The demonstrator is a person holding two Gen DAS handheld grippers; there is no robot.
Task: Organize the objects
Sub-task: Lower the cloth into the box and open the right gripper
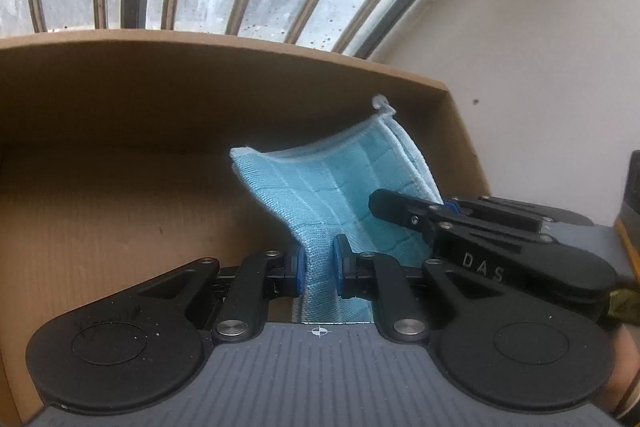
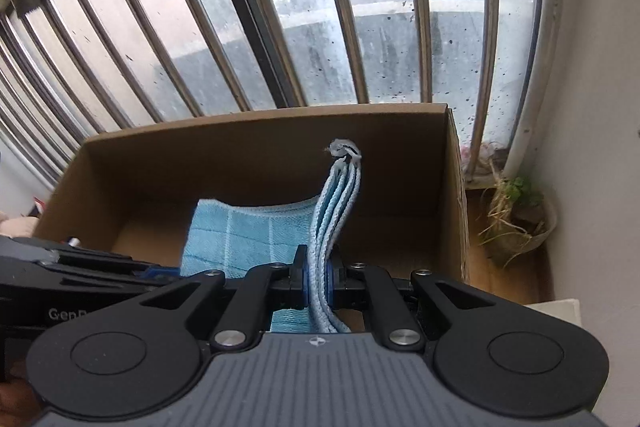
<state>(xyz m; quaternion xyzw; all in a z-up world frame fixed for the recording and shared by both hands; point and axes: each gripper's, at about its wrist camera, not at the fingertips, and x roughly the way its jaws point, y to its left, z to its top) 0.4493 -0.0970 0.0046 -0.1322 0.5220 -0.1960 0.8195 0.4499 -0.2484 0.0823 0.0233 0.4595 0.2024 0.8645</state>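
Observation:
A folded light blue checked cloth (image 1: pixel 320 187) hangs over the open cardboard box (image 1: pixel 120 99). My left gripper (image 1: pixel 319 269) is shut on its lower left part. My right gripper (image 2: pixel 318 279) is shut on the stacked folded edges of the same cloth (image 2: pixel 240 231), which rise to a small white loop at the top. In the left wrist view the right gripper (image 1: pixel 436 211) comes in from the right, shut on the cloth's right edge. In the right wrist view the left gripper (image 2: pixel 158 271) lies at the left, level with the cloth. The box (image 2: pixel 400 163) looks empty under the cloth.
A barred window (image 2: pixel 320 7) stands right behind the box. A white wall (image 1: pixel 540 67) is to the right. A small pot with dry plants (image 2: pixel 516 223) sits on the wooden sill right of the box. A dark object (image 1: pixel 632 195) is at the far right.

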